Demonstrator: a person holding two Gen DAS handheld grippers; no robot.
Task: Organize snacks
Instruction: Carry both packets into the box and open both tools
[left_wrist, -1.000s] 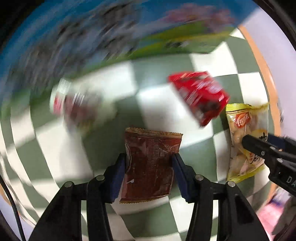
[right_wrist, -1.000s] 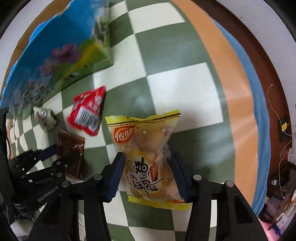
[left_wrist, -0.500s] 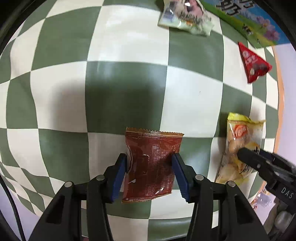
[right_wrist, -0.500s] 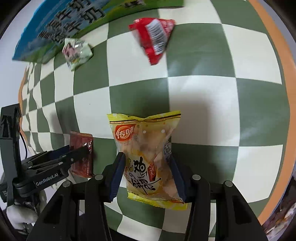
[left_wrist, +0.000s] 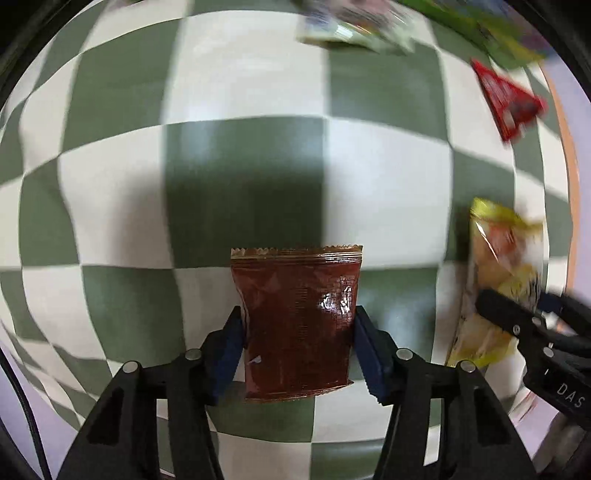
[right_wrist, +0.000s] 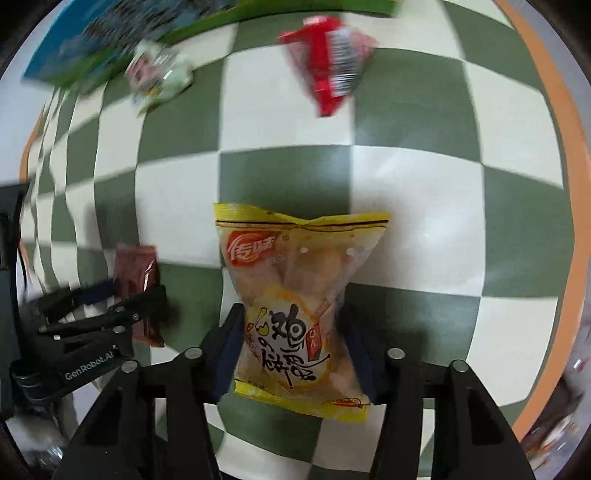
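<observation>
Ahead of both grippers the green-and-white checkered cloth (left_wrist: 388, 166) lies bare. Farther on, a red triangular packet (right_wrist: 328, 55), a pale crumpled wrapper (right_wrist: 159, 74) and a blue-green printed box (right_wrist: 92, 40) block the way.

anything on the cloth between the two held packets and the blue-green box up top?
Yes. The red packet and a pale wrapper lie between the yellow bag, brown packet and the box.

left black tongs with blue pads (left_wrist: 298, 330): closed on a dark red-brown foil packet (left_wrist: 297, 325) | right black tongs (right_wrist: 293, 338): clamped on a yellow printed snack bag (right_wrist: 295, 306) | both side by side
</observation>
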